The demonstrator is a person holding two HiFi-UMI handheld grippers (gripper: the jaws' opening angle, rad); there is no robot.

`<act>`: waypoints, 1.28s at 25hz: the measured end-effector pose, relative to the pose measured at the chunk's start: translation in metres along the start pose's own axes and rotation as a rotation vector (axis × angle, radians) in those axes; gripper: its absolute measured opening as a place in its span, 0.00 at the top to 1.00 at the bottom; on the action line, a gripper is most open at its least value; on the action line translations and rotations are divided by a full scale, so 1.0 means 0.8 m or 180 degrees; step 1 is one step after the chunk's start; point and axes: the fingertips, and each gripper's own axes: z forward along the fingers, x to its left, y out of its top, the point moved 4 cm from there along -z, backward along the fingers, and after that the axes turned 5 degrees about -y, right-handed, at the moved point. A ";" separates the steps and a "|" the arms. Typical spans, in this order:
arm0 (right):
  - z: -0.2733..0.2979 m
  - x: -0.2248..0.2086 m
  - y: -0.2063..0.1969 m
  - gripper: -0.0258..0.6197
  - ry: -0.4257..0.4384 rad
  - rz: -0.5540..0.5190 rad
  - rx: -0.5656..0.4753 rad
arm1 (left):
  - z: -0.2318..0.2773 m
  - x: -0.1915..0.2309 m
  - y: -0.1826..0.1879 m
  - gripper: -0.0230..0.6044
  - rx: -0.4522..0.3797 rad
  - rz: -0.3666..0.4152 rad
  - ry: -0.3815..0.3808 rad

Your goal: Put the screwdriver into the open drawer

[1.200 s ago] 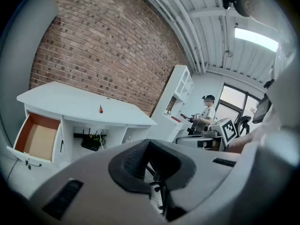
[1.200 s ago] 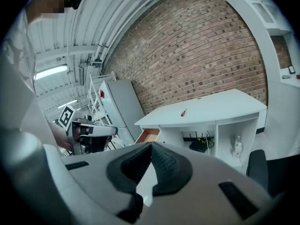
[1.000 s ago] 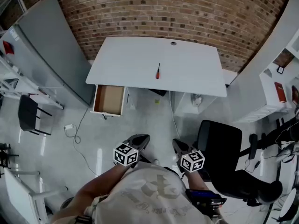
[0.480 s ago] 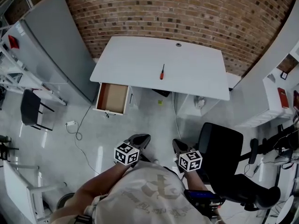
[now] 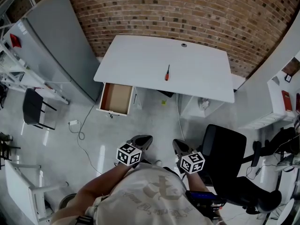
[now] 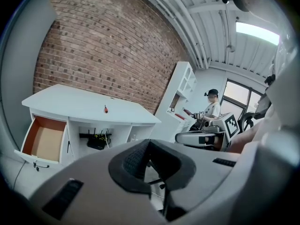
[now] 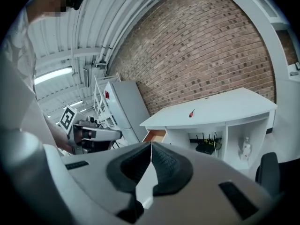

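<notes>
A red-handled screwdriver (image 5: 167, 72) lies near the front edge of the white desk (image 5: 140, 55), far ahead of both grippers. The open drawer (image 5: 116, 99), wood-lined and empty, juts out under the desk's left end. My left gripper (image 5: 144, 139) and right gripper (image 5: 177, 144) are held close to my body over the floor, both shut with nothing between the jaws. In the left gripper view the screwdriver (image 6: 105, 109) and drawer (image 6: 44, 142) are small and distant beyond the left gripper (image 6: 149, 142). The right gripper view shows the screwdriver (image 7: 191, 113) and drawer (image 7: 154, 136) past the right gripper (image 7: 151, 144).
A black office chair (image 5: 225, 158) stands close on my right. A tall grey cabinet (image 5: 61, 46) and a small black chair (image 5: 30, 109) are at the left, with a cable (image 5: 80, 130) on the floor. A person (image 6: 213, 108) stands by white shelves (image 6: 183, 86).
The head view has shifted, so the desk, screwdriver and drawer sit a little further right and lower in the picture. Both grippers keep the same shut pose by my body.
</notes>
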 end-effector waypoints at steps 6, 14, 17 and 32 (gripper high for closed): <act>0.024 0.001 0.008 0.92 -0.0052 -0.0005 0.0073 | -0.007 0.026 0.003 0.93 -0.0012 -0.0062 -0.0007; 0.075 0.017 0.023 0.93 -0.0075 0.0032 0.0064 | -0.014 0.087 0.017 0.93 -0.0035 -0.0072 -0.0079; 0.092 0.019 0.035 0.93 -0.0142 0.0063 0.0028 | -0.015 0.110 0.035 0.93 -0.0052 -0.0028 -0.0149; 0.163 0.041 0.073 0.93 -0.0641 0.0067 -0.0042 | -0.044 0.212 0.073 0.93 -0.0027 0.0004 -0.0405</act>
